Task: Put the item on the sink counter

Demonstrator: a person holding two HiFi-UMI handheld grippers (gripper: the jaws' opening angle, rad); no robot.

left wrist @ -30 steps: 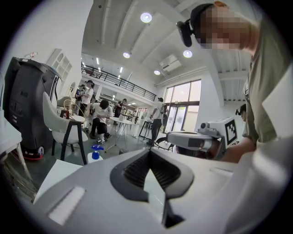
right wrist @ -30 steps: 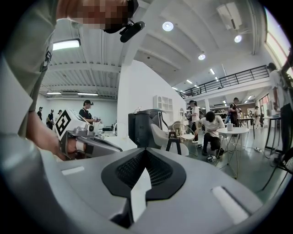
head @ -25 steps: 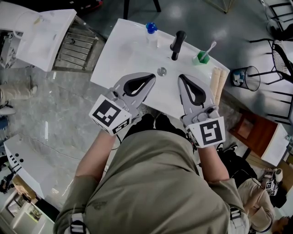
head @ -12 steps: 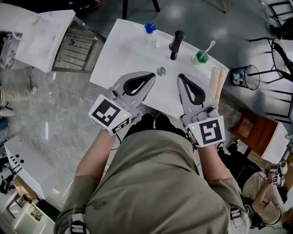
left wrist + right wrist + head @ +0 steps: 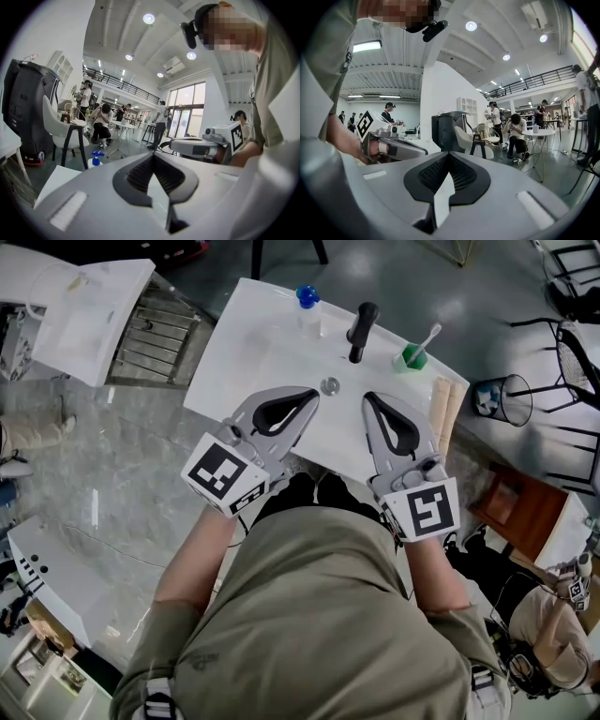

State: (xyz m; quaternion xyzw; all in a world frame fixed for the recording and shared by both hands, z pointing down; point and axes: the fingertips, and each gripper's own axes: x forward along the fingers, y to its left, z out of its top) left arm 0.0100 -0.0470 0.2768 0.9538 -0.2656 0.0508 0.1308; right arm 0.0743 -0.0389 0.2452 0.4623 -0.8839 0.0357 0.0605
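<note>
As things stand: left gripper [image 5: 309,396] and right gripper [image 5: 367,398] hang side by side over the near edge of the white worktop [image 5: 246,341], probably idle between moves.
Jaws: both pairs clenched tip to tip, with nothing between them.
Task's item: I cannot single it out, and nothing is carried.
Far edge: blue-capped bottle [image 5: 307,309], black faucet [image 5: 362,330], green cup [image 5: 410,359] holding a toothbrush [image 5: 431,335].
Right edge: beige oblong item [image 5: 445,409], lying flat.
Surfaces: glossy worktop, ribbed black jaw pads.

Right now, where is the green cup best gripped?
Likely the green cup by its low side wall, approached from the near right side: the toothbrush leans out of its mouth, blocking a top-down grip, and the black faucet stands close on its left.
</note>
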